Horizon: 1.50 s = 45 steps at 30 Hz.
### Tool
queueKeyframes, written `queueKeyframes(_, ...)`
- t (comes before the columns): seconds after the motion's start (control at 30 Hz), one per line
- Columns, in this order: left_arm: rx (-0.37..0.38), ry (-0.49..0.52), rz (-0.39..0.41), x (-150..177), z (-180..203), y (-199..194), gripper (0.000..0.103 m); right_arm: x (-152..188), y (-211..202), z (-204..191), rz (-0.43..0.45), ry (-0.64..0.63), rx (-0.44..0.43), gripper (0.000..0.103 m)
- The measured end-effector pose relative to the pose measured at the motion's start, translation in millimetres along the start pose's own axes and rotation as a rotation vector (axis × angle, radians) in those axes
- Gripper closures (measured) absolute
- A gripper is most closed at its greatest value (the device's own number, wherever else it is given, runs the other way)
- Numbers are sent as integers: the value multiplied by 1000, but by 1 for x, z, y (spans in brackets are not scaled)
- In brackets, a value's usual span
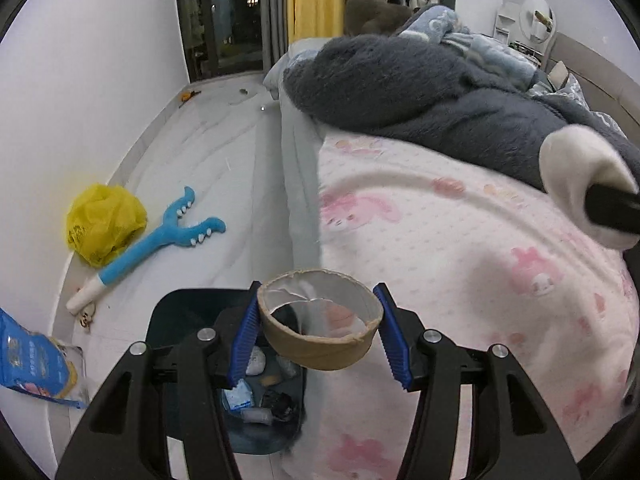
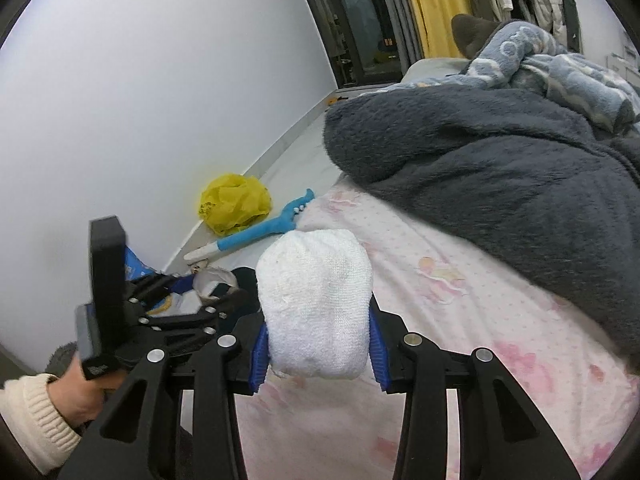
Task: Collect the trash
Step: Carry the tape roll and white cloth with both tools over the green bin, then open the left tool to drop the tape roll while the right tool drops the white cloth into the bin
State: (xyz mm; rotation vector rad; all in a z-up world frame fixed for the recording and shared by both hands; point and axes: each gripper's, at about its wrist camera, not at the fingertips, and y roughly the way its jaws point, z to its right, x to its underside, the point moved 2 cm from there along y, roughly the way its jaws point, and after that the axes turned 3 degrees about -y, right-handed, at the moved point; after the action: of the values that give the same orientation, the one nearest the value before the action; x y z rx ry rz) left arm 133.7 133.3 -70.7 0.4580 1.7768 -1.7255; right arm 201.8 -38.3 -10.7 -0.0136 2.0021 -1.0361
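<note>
My left gripper is shut on a short cardboard ring, its blue pads pressing both sides. The ring hangs just above a dark bin on the floor beside the bed, which holds several bits of rubbish. My right gripper is shut on a white wad of towel-like material, held over the pink blanket. In the left wrist view that wad shows at the right edge. The right wrist view shows the left gripper's body at lower left, held by a hand in a cream sleeve.
A crumpled yellow plastic bag and a blue plush toy lie on the floor by the wall. A blue snack packet lies at the left. A dark fleece garment and blue bedding cover the bed.
</note>
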Motion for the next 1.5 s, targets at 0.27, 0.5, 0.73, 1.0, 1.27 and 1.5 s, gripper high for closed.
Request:
queueKeyframes(0.27, -14, -78, -63, 16, -52, 21, 45, -13, 30, -39, -19, -31, -32, 62)
queueKeyframes(0.5, -17, -131, -149, 35, -90, 39, 45, -16, 68, -83, -79, -91, -79, 62)
queueKeyframes(0.73, 3, -181, -240, 55, -119, 55, 44, -17, 95, -111, -111, -122, -95, 62)
queueKeyframes(1.0, 21, -232, -328, 72, -144, 65, 32, -19, 125, -138, -157, -142, -107, 62)
queueKeyframes(1.27, 10, -275, -288, 71, -171, 49, 20, -11, 164, -141, -224, -122, -92, 62)
queueKeyframes(1.5, 6, -312, -171, 57, -184, 15, 17, 1, 201, -142, -286, -106, -72, 62)
